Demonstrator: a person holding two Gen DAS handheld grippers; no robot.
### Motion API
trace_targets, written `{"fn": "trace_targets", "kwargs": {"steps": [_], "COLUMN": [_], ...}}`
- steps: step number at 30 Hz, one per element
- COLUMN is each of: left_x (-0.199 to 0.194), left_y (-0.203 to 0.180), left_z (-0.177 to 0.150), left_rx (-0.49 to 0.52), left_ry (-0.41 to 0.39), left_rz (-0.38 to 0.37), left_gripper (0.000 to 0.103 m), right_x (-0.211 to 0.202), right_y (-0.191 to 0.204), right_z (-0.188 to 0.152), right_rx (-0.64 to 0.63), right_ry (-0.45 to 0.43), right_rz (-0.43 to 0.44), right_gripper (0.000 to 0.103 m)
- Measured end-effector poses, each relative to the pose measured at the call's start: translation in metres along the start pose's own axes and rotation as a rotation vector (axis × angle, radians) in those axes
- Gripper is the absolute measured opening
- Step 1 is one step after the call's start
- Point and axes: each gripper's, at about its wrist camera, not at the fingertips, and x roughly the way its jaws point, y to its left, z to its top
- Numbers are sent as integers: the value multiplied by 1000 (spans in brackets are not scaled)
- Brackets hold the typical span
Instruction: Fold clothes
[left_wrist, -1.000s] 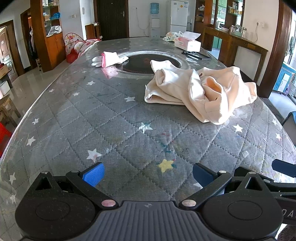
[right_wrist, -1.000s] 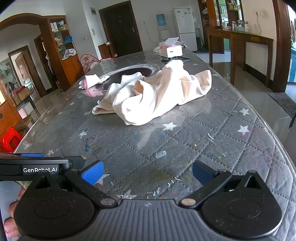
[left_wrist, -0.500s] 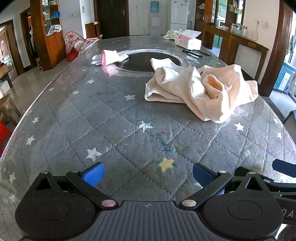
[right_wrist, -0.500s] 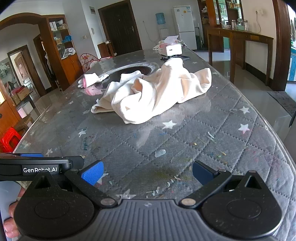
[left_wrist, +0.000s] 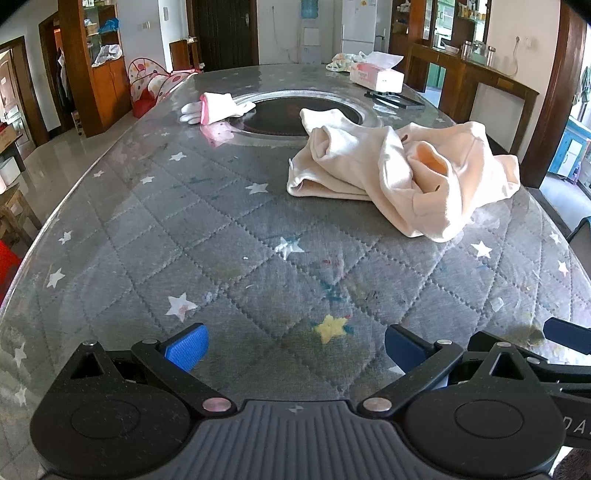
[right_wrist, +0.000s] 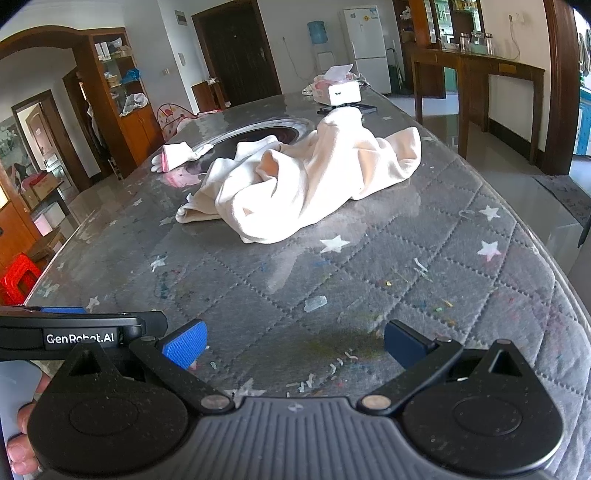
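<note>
both cameras had crept forward since the earlier frames: the cream garment (left_wrist: 402, 173) sat a little lower and larger in each view, with its heap unchanged in shape.

left gripper (left_wrist: 295, 345): jaws wide apart, nothing between the blue pads, quilt showing through the gap. right gripper (right_wrist: 293, 341): the same, spread wide and empty. both hung over the near end of the table (left_wrist: 221, 236), side by side, well short of the cloth.

garment lay crumpled in a loose mound toward the right edge of the table, just past its middle, one end draped onto the rim of the dark round inset (left_wrist: 295, 114). not folded as it lay. a hem or cuff edge pointed toward the left side; a rounded lobe sagged toward the near right edge.

judgement: the step called for finding two true edges, not bunched folds, one per gripper, then drawing the cloth flat toward the near end.

open room: the near half of the table was bare quilt, good for spreading. hazards noted: right edge close to the mound, so cloth could slip off; white glove (left_wrist: 216, 109) by the inset at the left; tissue box (left_wrist: 376, 75) and a dark flat item (left_wrist: 395, 99) at the far end.
</note>
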Motion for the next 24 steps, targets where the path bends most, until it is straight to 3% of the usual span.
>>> {"fn": "trace_targets", "kwargs": {"steps": [24], "left_x": [10], "left_y": [-9], "left_z": [19], "left_rx": [37], "left_ry": [-9], "left_rz": [-7], "left_gripper": [103], "right_x": [10], "right_y": [-9], "right_z": [13], "right_rx": [15], "right_ry": [-3], "right_rz": [3], "right_gripper": [103]}}
